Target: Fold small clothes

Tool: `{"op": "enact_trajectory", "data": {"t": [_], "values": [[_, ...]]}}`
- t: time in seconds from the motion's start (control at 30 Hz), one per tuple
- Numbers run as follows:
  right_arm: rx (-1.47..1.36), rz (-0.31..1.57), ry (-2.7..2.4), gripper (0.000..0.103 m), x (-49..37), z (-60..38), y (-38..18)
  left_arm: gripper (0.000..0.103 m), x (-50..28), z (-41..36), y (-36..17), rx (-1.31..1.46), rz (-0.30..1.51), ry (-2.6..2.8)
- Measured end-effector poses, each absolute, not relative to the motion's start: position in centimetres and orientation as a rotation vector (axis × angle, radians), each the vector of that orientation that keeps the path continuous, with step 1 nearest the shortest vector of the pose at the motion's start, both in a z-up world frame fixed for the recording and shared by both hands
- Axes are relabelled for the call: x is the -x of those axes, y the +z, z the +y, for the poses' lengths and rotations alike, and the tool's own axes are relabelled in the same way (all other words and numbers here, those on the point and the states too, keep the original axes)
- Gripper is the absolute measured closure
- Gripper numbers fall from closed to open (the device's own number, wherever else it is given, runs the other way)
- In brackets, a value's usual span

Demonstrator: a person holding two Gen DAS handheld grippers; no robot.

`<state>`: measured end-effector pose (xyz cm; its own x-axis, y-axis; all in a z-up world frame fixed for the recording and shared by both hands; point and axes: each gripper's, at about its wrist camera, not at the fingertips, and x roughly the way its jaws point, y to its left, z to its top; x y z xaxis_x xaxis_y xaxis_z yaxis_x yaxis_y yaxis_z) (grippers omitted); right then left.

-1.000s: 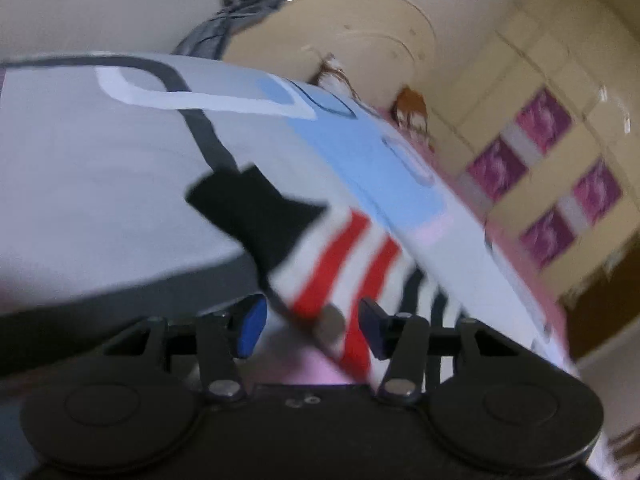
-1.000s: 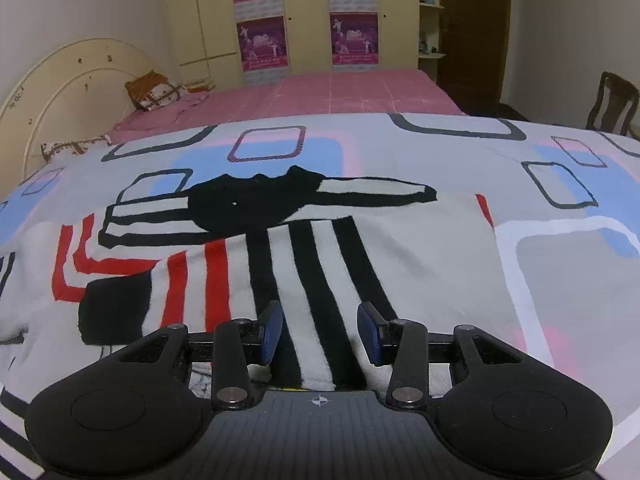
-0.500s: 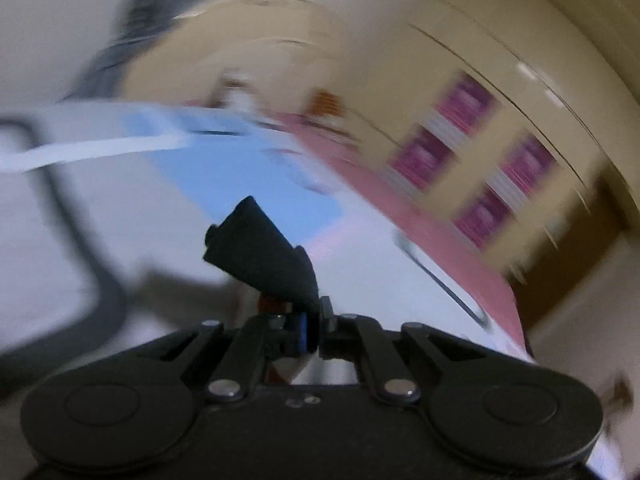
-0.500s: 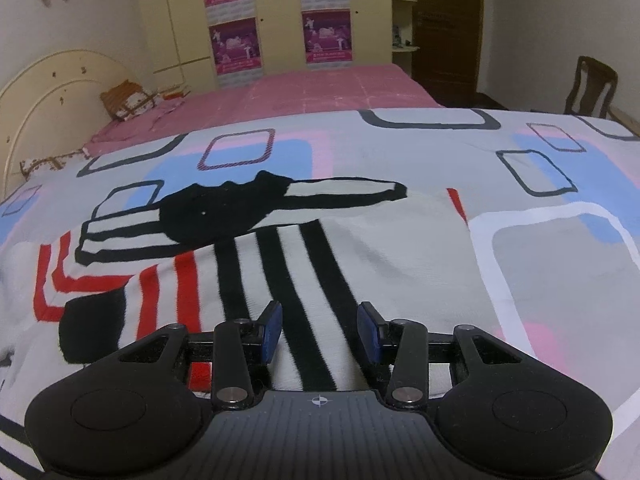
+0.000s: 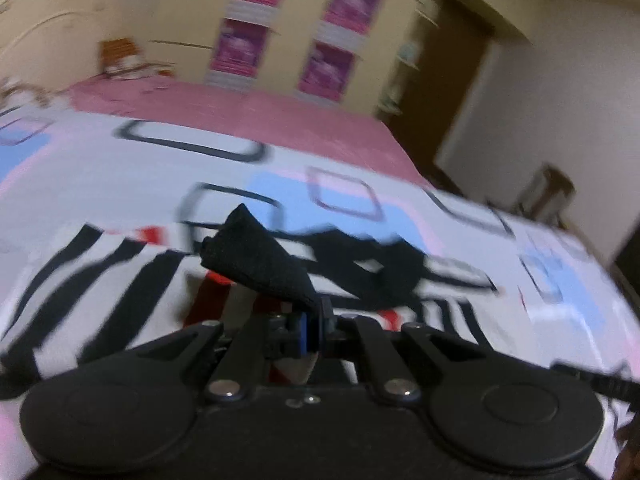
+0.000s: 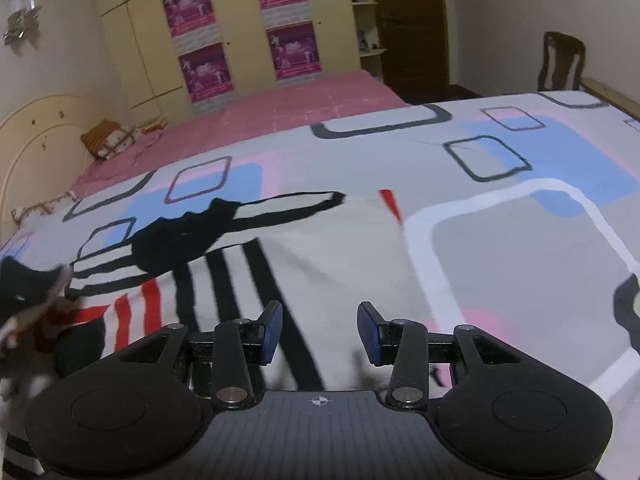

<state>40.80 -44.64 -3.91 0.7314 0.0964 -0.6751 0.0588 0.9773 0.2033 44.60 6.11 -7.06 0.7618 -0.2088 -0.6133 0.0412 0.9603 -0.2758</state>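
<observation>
A small white garment with black and red stripes and a black collar lies spread on the patterned bedspread. My left gripper is shut on the garment's black sleeve cuff, which sticks up from the jaws above the striped body. The lifted sleeve and left gripper show blurred at the left edge of the right wrist view. My right gripper is open and empty, low over the garment's near hem.
A pink bed lies beyond the bedspread, with a headboard at left, a yellow wardrobe with purple posters behind, a dark door and a wooden chair at the right.
My left gripper shut on the black sleeve cuff, lifted it and swung right over the garment. My right gripper moved slightly right along the hem and stayed open.
</observation>
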Motion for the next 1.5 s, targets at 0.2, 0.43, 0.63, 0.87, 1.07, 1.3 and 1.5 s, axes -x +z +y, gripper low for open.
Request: {"op": "enact_trajectory", "data": {"t": [0.2, 0.43, 0.63, 0.87, 1.07, 1.3, 1.5], "values": [[-0.257, 0.753, 0.001, 0.061, -39.3, -47.4, -3.8, 0.098, -45.9, -0.8, -8.7, 0.110, 0.756, -0.238], [-0.304, 0.728, 0.005, 0.031, -37.9, -49.9, -2.9, 0.046, -45.6, -6.0, -10.7, 0.006, 0.800, -0.394], [-0.355, 0.710, 0.089, 0.031, -38.1, -49.5, -2.3, 0.051, -43.1, -3.6, -8.8, 0.052, 0.690, -0.321], [-0.414, 0.779, 0.207, 0.048, -40.7, -45.5, -3.7, 0.052, -37.3, 8.1, -5.7, 0.060, 0.625, -0.007], [-0.412, 0.841, 0.231, 0.048, -43.9, -42.4, -5.7, 0.055, -33.0, 14.9, -7.9, 0.099, 0.718, 0.135], [-0.318, 0.900, 0.226, 0.048, -47.4, -38.9, -7.5, 0.070, -36.7, 15.6, -9.1, 0.093, 0.741, 0.091], [-0.207, 0.769, 0.257, 0.095, -46.9, -38.1, -4.3, 0.079, -36.8, 15.5, -10.1, 0.020, 0.773, 0.036]]}}
